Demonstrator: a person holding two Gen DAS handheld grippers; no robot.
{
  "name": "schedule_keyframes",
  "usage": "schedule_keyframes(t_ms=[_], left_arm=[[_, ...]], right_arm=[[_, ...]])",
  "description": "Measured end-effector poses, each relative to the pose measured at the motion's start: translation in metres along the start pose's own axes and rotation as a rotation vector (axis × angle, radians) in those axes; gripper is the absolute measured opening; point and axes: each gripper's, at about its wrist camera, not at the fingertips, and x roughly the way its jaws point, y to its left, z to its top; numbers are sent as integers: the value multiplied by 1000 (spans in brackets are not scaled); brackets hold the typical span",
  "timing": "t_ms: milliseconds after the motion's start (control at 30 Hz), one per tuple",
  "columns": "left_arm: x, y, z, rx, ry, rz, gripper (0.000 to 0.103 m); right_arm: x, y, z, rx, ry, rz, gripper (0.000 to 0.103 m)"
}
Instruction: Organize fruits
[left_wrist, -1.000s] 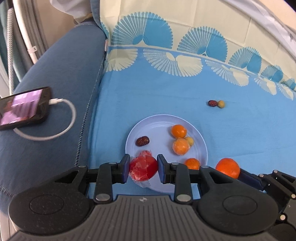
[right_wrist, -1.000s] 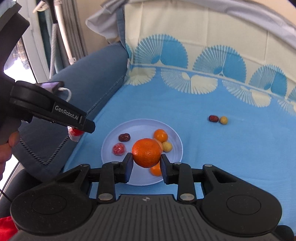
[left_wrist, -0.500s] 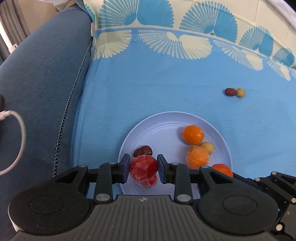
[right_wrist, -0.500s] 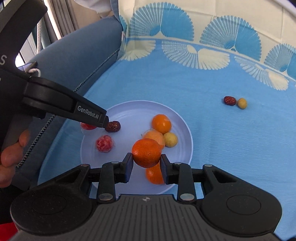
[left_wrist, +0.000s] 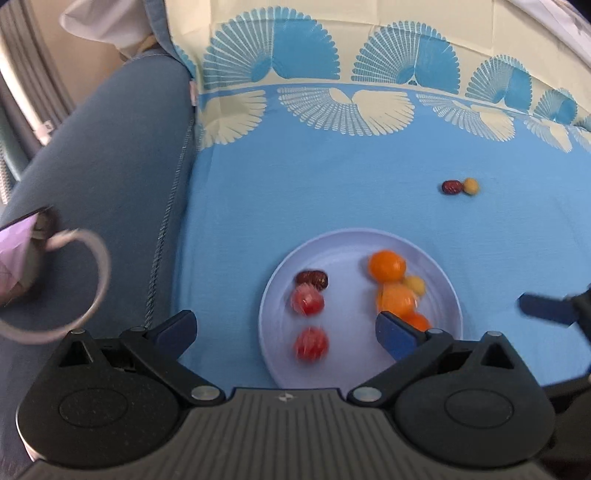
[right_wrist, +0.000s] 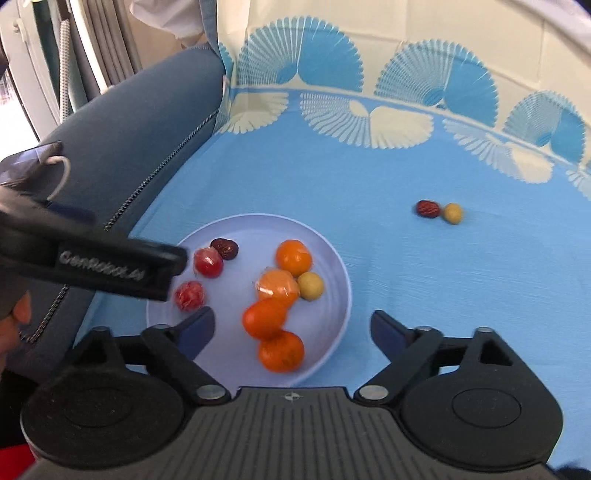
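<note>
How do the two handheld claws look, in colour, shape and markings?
Both are matte black plastic. Each has a ribbed grey-black central body, two round discs beside it, silver pivot pins and dark blue pads on its fingers. The left claw, seen from the side, bears pale lettering, too blurred to read surely. The right claw shows a small emblem.

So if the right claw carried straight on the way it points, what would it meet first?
Probably the nearest orange on the lilac plate; it lies between the opening jaws, though depth is hard to judge.

Bright, even daylight; fisheye bending at the edges, and motion blur smears the fruit and cable.
</note>
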Motion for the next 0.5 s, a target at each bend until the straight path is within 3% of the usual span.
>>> schedule_keyframes(t_ms=[100,233,500], left_arm=[[-22,2,-20,-24,39,5,103],[-47,5,-46,-54,116,85,103],[-96,11,-85,-111,79,90,103]], right_arm=[[-26,4,-12,0,-6,-25,99],[-63,9,-31,37,-30,-47,102],[-117,30,-59,18,-109,-50,102]])
